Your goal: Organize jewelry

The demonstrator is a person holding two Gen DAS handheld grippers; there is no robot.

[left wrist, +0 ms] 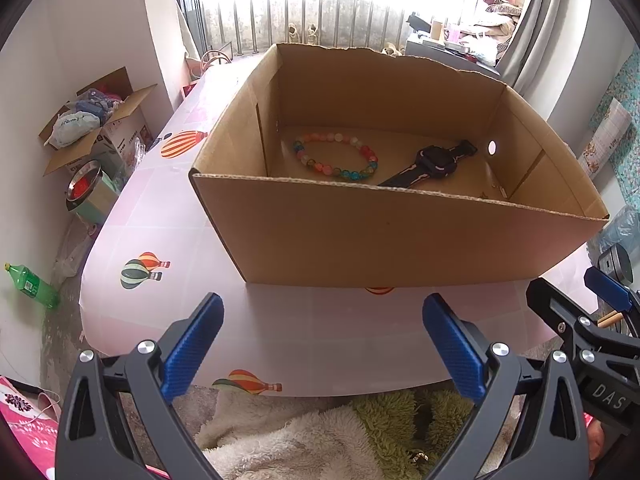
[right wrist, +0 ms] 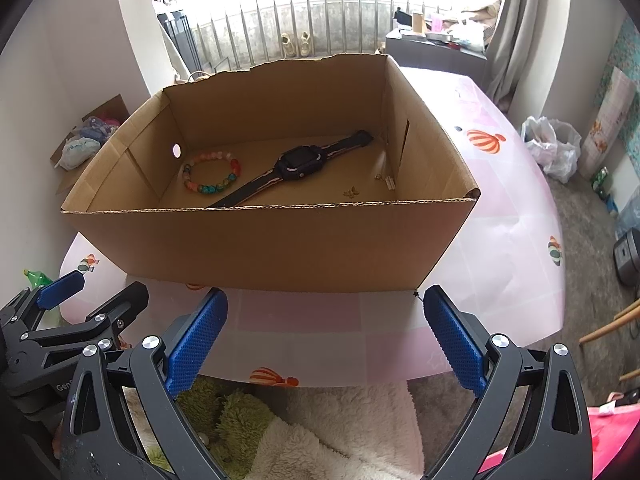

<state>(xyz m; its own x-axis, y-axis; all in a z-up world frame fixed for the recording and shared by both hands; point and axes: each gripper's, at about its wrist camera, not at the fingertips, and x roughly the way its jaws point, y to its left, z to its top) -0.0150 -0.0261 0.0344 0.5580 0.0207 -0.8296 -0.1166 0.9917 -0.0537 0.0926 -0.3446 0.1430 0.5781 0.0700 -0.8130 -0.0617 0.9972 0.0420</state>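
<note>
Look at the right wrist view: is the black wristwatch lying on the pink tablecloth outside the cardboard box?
No, the black wristwatch lies on the floor of the open brown cardboard box, beside the multicoloured beaded bracelet.

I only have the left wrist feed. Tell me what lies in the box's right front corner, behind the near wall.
Observer: A small gold trinket lies on the cardboard box floor there, near the front wall.
Operator: Report anything else beside it.
Observer: A small pale piece rests against the right wall, apart from the trinket; too small to identify.
Operator: Say where the watch strap's hidden near end goes.
Observer: The watch lies diagonally; its near strap ends close to the front wall, below the bead bracelet. Both the left gripper and right gripper hang open outside the box.
</note>
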